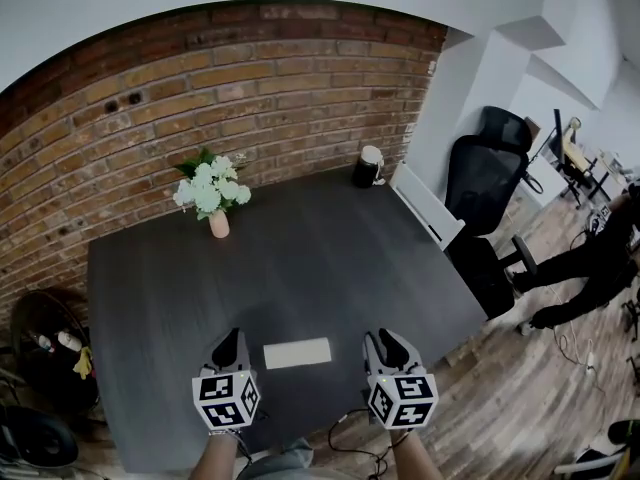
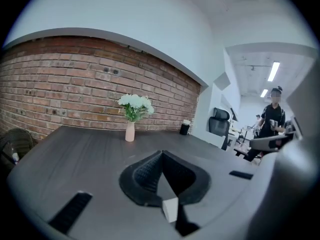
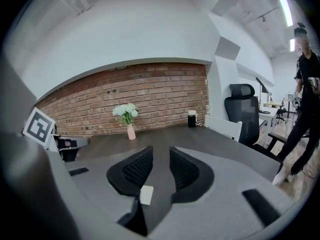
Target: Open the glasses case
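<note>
Head view: a matte dark table [image 1: 300, 258] against a rough brick wall [image 1: 200, 78]. I see the flat, pale, rectangular glasses case [image 1: 297, 353] lying between my left gripper [image 1: 232, 338] and right gripper [image 1: 385, 340], touching neither. Left gripper view: ribbed jaws meet at the tips. Right gripper view: ribbed jaws apart, empty.

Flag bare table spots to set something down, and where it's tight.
Widest free patch: the table middle, between the flower vase and the glasses case. Also bare: the left side in front of the vase, and the right side in front of the dark mug. Crowded: the front edge, where the case lies between left gripper and right gripper.
</note>
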`<move>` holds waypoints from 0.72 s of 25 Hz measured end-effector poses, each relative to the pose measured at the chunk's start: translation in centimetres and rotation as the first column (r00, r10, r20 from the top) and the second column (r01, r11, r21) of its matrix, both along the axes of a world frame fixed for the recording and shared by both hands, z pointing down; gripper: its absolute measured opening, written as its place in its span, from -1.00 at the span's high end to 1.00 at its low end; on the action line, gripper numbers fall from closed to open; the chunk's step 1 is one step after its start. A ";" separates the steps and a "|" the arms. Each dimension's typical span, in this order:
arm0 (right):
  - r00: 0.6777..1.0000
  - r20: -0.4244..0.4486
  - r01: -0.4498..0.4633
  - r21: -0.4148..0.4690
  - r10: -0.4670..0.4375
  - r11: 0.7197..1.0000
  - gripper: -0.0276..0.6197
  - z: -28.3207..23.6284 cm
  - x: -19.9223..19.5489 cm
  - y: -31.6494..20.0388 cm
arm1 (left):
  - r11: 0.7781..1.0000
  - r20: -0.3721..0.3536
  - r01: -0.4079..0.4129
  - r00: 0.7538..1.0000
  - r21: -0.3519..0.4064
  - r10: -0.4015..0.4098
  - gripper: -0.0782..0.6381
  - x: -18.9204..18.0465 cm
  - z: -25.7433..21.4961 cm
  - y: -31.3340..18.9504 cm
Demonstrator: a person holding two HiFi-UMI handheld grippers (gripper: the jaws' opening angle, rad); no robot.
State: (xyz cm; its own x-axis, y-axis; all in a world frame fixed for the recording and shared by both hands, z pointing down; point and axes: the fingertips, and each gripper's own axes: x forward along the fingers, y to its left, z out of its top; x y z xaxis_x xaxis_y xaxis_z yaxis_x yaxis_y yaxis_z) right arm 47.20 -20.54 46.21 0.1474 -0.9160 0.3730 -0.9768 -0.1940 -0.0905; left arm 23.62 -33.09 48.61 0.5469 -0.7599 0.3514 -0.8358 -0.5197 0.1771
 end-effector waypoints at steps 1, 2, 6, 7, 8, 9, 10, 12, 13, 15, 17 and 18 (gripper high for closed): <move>1.000 -0.010 0.011 -0.005 -0.011 1.000 0.58 -0.1 0.1 -0.5 | 1.000 -0.011 0.010 1.000 -0.004 -0.010 0.79 0.1 0.0 -0.4; 1.000 -0.019 0.022 -0.010 -0.022 1.000 0.58 -0.2 0.2 -0.9 | 1.000 -0.021 0.020 1.000 -0.007 -0.020 0.79 0.3 0.1 -0.7; 0.998 -0.011 0.054 -0.034 -0.055 0.998 0.58 0.5 0.5 -2.2 | 0.999 -0.037 0.045 0.998 -0.004 -0.045 0.79 0.0 0.0 -0.8; 0.998 -0.004 0.064 -0.042 -0.064 0.997 0.58 0.7 0.5 -2.8 | 0.999 -0.037 0.053 0.998 -0.001 -0.053 0.79 -0.2 -0.2 -0.9; 0.997 0.001 0.081 -0.047 -0.081 0.996 0.58 0.9 0.3 -3.5 | 0.998 -0.037 0.066 0.997 0.004 -0.066 0.79 -0.6 -0.3 -1.1; 0.995 0.002 0.104 -0.050 -0.104 0.993 0.58 0.9 -0.1 -4.3 | 0.996 -0.037 0.084 0.996 0.008 -0.084 0.79 -1.2 -0.5 -1.3; 0.991 0.001 0.133 -0.053 -0.133 0.990 0.57 0.9 -0.7 -5.2 | 0.994 -0.035 0.107 0.994 0.007 -0.106 0.79 -1.9 -0.5 -1.4; 0.982 -0.001 0.187 -0.060 -0.188 0.981 0.57 1.1 -1.7 -6.5 | 0.989 -0.033 0.150 0.988 -0.009 -0.150 0.79 -3.0 -0.2 -1.3; 0.978 0.002 0.209 -0.063 -0.210 0.976 0.58 1.1 -2.1 -7.0 | 0.986 -0.031 0.164 0.986 -0.019 -0.165 0.79 -3.2 0.0 -1.1; 0.969 0.007 0.247 -0.073 -0.247 0.966 0.58 1.2 -2.6 -7.6 | 0.983 -0.022 0.181 0.983 -0.031 -0.182 0.79 -3.4 0.3 -0.6; 0.959 0.007 0.282 -0.082 -0.283 0.956 0.57 1.2 -3.2 -8.2 | 0.979 -0.010 0.200 0.980 -0.038 -0.200 0.79 -3.8 0.6 -0.2; 0.954 0.006 0.299 -0.082 -0.300 0.951 0.57 1.2 -3.5 -8.5 | 0.976 -0.005 0.211 0.977 -0.043 -0.212 0.79 -4.0 0.8 -0.2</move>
State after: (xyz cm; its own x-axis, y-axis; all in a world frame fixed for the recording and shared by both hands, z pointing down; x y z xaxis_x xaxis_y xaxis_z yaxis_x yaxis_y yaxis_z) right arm 43.72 -29.09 47.39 -0.1264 -0.8851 0.4480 -0.9916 0.1009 -0.0804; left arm 19.60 -33.27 49.37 0.3791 -0.8433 0.3810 -0.9241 -0.3233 0.2039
